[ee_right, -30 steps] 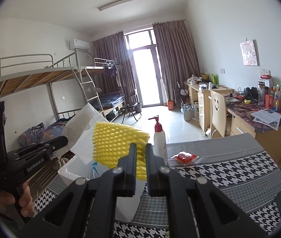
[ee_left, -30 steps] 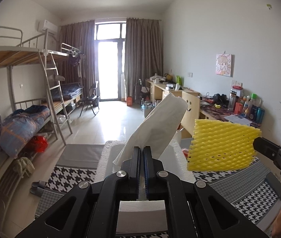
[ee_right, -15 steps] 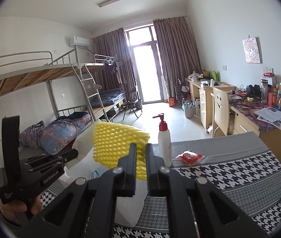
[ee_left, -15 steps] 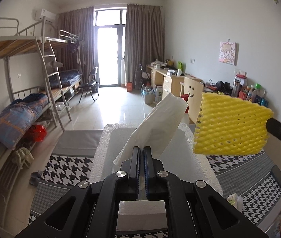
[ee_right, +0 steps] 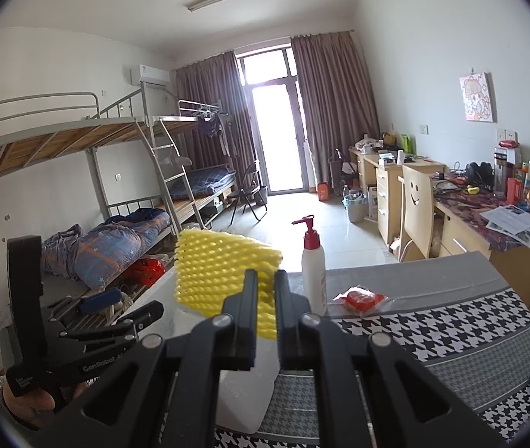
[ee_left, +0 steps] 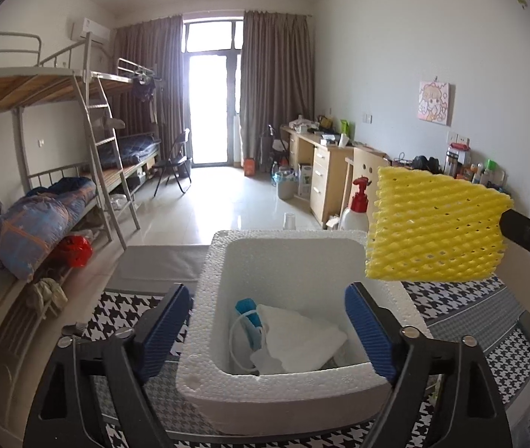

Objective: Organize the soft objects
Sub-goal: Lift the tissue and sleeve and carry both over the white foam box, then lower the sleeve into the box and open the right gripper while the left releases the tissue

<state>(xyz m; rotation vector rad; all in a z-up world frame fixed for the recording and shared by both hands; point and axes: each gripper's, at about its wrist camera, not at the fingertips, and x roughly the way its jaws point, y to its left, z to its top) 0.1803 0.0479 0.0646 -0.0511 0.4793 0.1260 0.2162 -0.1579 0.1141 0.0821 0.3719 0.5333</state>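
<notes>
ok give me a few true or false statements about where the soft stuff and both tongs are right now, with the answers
1. The left tongs are open above the foam box. True.
2. The white tissue is clamped in the left tongs. False: it lies inside the foam box, beside a blue and white item.
3. The right tongs are shut on the yellow foam net. True.
4. The yellow foam net already lies in the foam box. False: it is held in the air, near the box's right side in the left wrist view.
5. The pump bottle has a blue pump. False: the pump is red.
</notes>
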